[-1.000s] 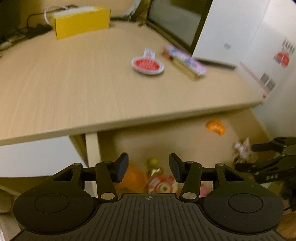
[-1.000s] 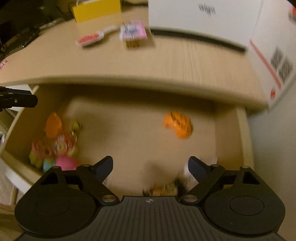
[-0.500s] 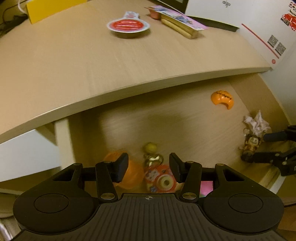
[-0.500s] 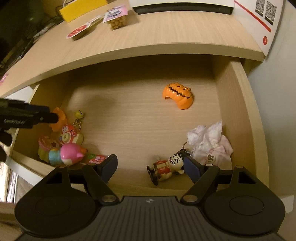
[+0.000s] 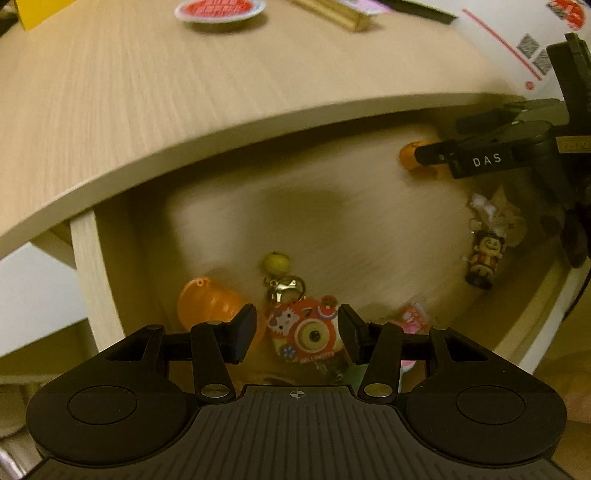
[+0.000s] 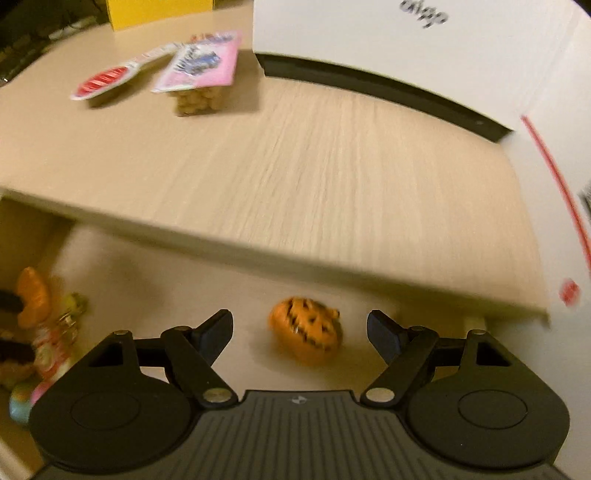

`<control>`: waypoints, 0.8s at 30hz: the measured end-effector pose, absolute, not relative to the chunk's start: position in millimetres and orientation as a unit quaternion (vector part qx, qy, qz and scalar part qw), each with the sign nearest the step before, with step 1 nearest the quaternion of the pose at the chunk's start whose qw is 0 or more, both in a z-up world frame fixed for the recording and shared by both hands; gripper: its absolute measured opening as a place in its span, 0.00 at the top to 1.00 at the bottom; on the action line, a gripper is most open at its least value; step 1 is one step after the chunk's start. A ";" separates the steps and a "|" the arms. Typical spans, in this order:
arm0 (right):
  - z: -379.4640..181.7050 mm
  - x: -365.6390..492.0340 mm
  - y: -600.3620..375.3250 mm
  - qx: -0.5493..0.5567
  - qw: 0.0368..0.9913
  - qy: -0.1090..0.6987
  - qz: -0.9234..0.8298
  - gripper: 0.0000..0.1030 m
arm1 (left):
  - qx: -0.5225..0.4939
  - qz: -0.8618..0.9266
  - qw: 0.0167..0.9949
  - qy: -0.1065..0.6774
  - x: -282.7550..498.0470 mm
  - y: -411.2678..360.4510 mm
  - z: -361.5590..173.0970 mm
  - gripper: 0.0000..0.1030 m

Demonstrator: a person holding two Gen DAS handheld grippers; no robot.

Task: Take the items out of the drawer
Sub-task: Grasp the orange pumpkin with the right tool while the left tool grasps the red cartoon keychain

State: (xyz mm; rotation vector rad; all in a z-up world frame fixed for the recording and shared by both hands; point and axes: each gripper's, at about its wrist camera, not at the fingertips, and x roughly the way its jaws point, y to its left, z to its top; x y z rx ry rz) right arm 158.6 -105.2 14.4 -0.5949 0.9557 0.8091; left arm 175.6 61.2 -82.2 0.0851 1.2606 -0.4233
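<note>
The wooden drawer [image 5: 94, 280] stands pulled out below the desk top. My left gripper [image 5: 297, 332] is open, low over a red camera-shaped keychain [image 5: 308, 334] with a yellow bell [image 5: 276, 263]; an orange plastic toy [image 5: 207, 306] lies beside its left finger. My right gripper [image 6: 300, 332] is open, its fingers either side of an orange jack-o'-lantern pumpkin [image 6: 306, 330] on the drawer floor, above it as far as I can tell. In the left wrist view the right gripper [image 5: 437, 142] partly covers that pumpkin [image 5: 410, 157]. A small figurine [image 5: 484, 260] and white crumpled item [image 5: 495, 214] lie at the drawer's right.
On the desk top [image 6: 295, 158] sit a red-lidded cup [image 6: 105, 79], a pink-labelled snack pack [image 6: 201, 79], a yellow box [image 6: 159, 11] and a white carton [image 6: 406, 48]. The desk edge overhangs the drawer's back. More small toys [image 6: 26, 398] lie at the drawer's left front.
My right gripper has moved forward from the figurine at the drawer front to the pumpkin at the back. My left gripper has dropped closer to the camera keychain. Both stayed open.
</note>
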 end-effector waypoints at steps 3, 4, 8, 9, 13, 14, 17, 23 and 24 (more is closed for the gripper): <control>4.8 165.9 -96.1 -0.286 0.761 0.446 0.375 0.22 | 0.044 -0.194 0.776 0.599 180.6 54.4 -89.8 0.49; 2.4 167.9 -95.2 -0.283 0.759 0.450 0.375 0.22 | 0.047 -0.197 0.772 0.602 181.3 51.4 -92.5 0.48; -5.8 174.8 -94.4 -0.274 0.757 0.463 0.370 0.22 | 0.062 -0.213 0.750 0.623 184.2 37.1 -104.8 0.50; -7.3 176.7 -94.1 -0.271 0.755 0.468 0.370 0.22 | 0.063 -0.211 0.748 0.627 184.6 35.2 -107.7 0.47; -9.5 182.8 -91.6 -0.264 0.749 0.476 0.378 0.39 | 0.033 -0.209 0.743 0.636 191.0 37.2 -111.5 0.47; -11.1 183.9 -90.2 -0.266 0.743 0.482 0.380 0.45 | 0.023 -0.210 0.743 0.635 191.6 37.7 -112.5 0.49; -12.8 186.3 -87.6 -0.268 0.737 0.487 0.384 0.57 | 0.008 -0.210 0.749 0.629 191.0 36.4 -112.3 0.51; -2.3 181.4 -86.9 -0.270 0.734 0.483 0.393 0.65 | -0.001 -0.215 0.767 0.604 183.8 35.7 -105.5 0.52; 0.5 179.1 -87.6 -0.270 0.734 0.482 0.395 0.69 | 0.000 -0.221 0.770 0.599 182.0 35.7 -102.7 0.52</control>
